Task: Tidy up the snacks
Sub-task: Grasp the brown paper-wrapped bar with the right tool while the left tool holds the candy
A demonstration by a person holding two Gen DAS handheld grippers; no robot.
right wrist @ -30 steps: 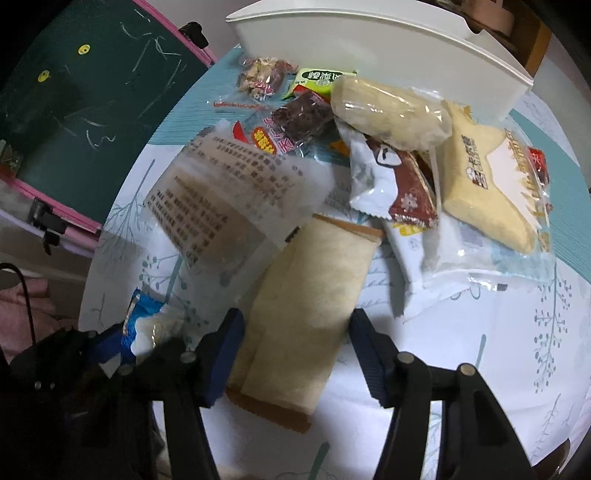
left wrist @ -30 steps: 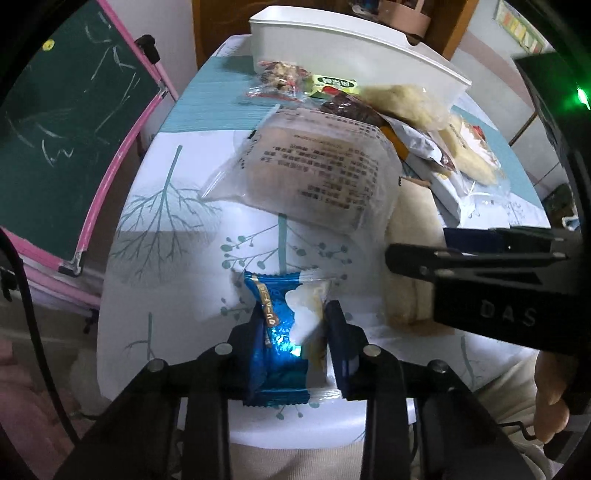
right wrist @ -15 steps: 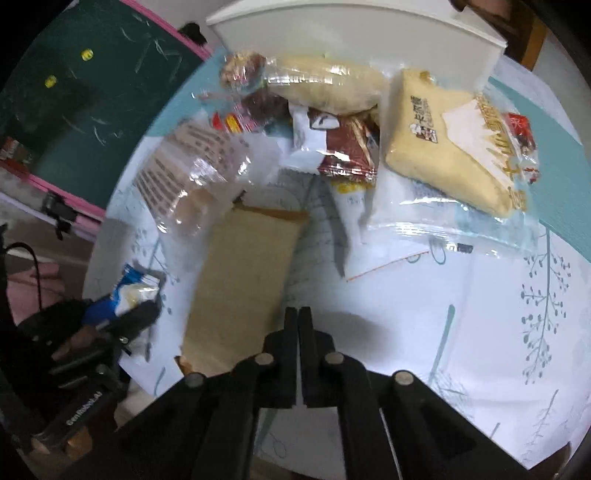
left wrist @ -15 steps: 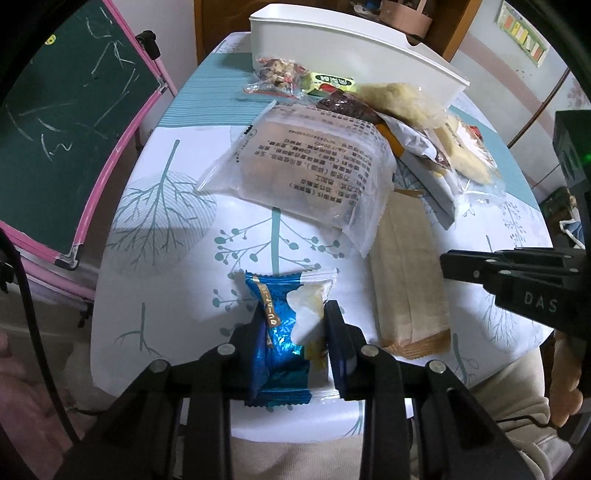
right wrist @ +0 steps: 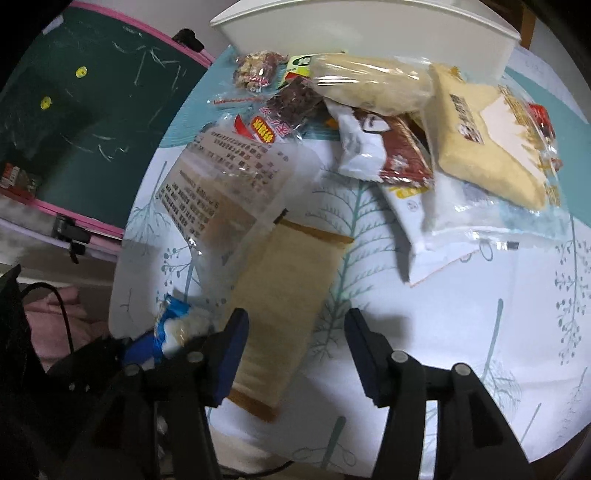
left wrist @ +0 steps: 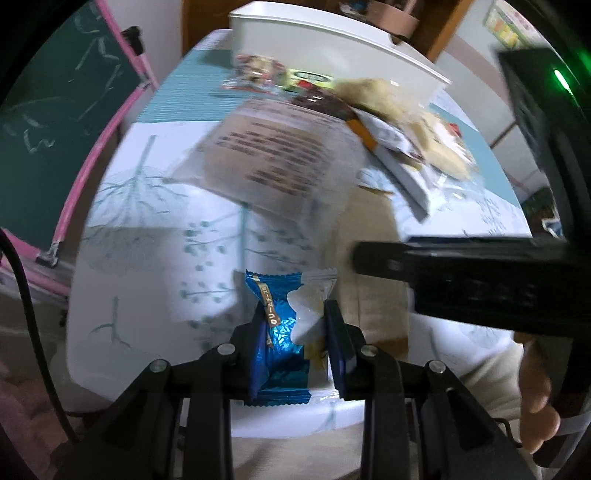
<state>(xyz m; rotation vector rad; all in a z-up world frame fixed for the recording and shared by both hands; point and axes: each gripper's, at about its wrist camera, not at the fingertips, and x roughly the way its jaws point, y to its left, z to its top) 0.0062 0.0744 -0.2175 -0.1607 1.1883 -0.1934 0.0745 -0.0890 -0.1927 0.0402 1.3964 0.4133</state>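
Left gripper clamps my blue snack packet above the table's near edge; right gripper, jaws opening (nothing pinched), straddles the tan wafer pack there.

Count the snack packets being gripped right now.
1: the blue packet, clamped in the left gripper near the table's front edge. The right gripper is opening over the tan packet, not gripping.

A heap of packaged snacks lies on the tree-printed bench, just before the white plastic bin at the far edge. Nearer, a flat tan paper packet lies partly under a clear printed bag — a green chalkboard stands left of the bench.
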